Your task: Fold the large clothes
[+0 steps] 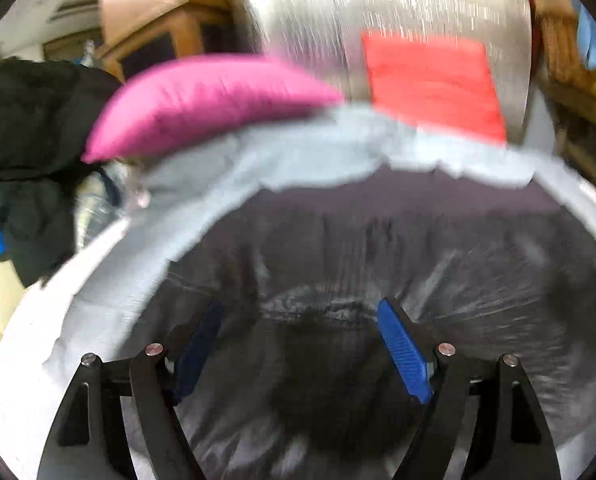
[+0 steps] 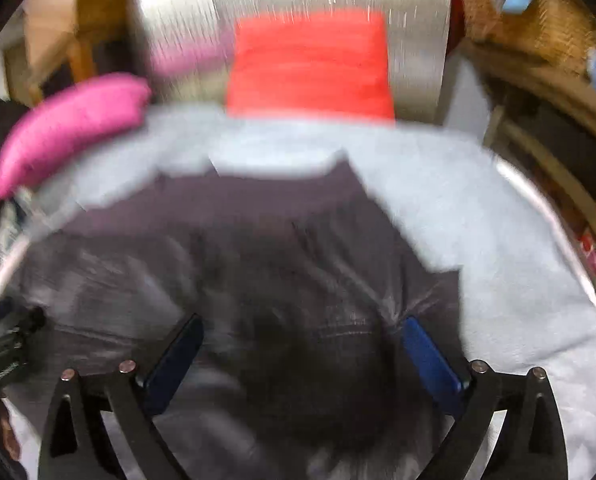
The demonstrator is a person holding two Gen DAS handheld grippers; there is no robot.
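A large dark grey garment [image 1: 378,240] with a slight sheen lies spread on a pale grey-blue sheet [image 1: 257,160]. Both views are blurred. My left gripper [image 1: 300,308] hangs just over the garment's near part, its blue pads [image 1: 402,352] wide apart and pressing on nothing. In the right wrist view the same garment [image 2: 257,248] fills the middle of the sheet [image 2: 498,240]. My right gripper [image 2: 302,322] is open above it, with only the flat fabric and a dark shadow showing between its fingers [image 2: 430,356].
A pink cushion [image 1: 201,100] and a red folded item [image 1: 434,84] sit at the far edge against a silvery backing [image 1: 378,8]. A heap of black clothes [image 1: 25,140] lies at the left. Wooden furniture [image 2: 538,92] and a wicker basket [image 2: 538,20] stand at the right.
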